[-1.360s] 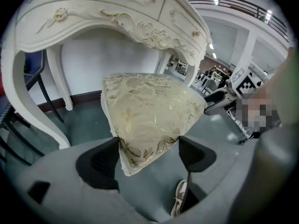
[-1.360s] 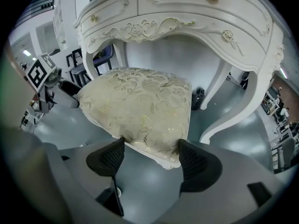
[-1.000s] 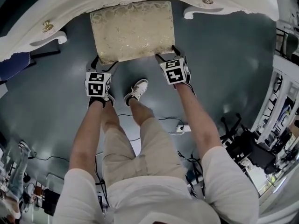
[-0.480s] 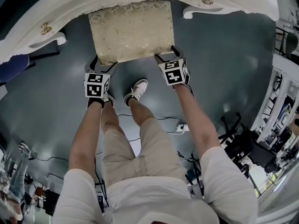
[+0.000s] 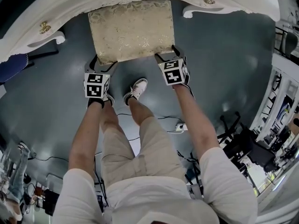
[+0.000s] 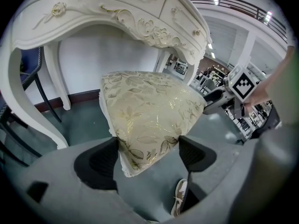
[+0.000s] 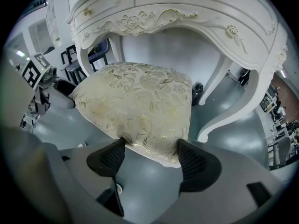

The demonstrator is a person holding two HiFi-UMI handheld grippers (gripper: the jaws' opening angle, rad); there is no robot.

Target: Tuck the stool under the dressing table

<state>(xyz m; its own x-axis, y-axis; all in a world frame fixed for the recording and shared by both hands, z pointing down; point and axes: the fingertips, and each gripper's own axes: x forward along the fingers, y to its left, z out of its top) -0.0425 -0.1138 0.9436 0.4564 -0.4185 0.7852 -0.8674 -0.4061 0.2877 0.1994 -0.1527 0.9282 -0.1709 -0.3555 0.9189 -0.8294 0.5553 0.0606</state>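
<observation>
The stool (image 5: 132, 29) has a cream cushion with gold leaves and stands on the grey floor, its far part under the white dressing table (image 5: 70, 8). My left gripper (image 5: 103, 64) is at the cushion's near left corner, my right gripper (image 5: 167, 54) at its near right corner. In the left gripper view the stool's (image 6: 149, 111) corner sits between the left gripper's (image 6: 148, 155) jaws, both pads against the fabric. The right gripper view shows the stool (image 7: 135, 106) with the right gripper (image 7: 150, 157) clamped the same way on its corner, under the table's carved apron (image 7: 187, 13).
Curved white table legs (image 5: 51, 37) (image 5: 201, 12) flank the stool. The person's shoe (image 5: 137, 90) is on the floor between the grippers. Cables and a power strip (image 5: 180, 128) lie behind. A blue chair (image 5: 14, 64) is at the left and dark equipment (image 5: 247, 148) at the right.
</observation>
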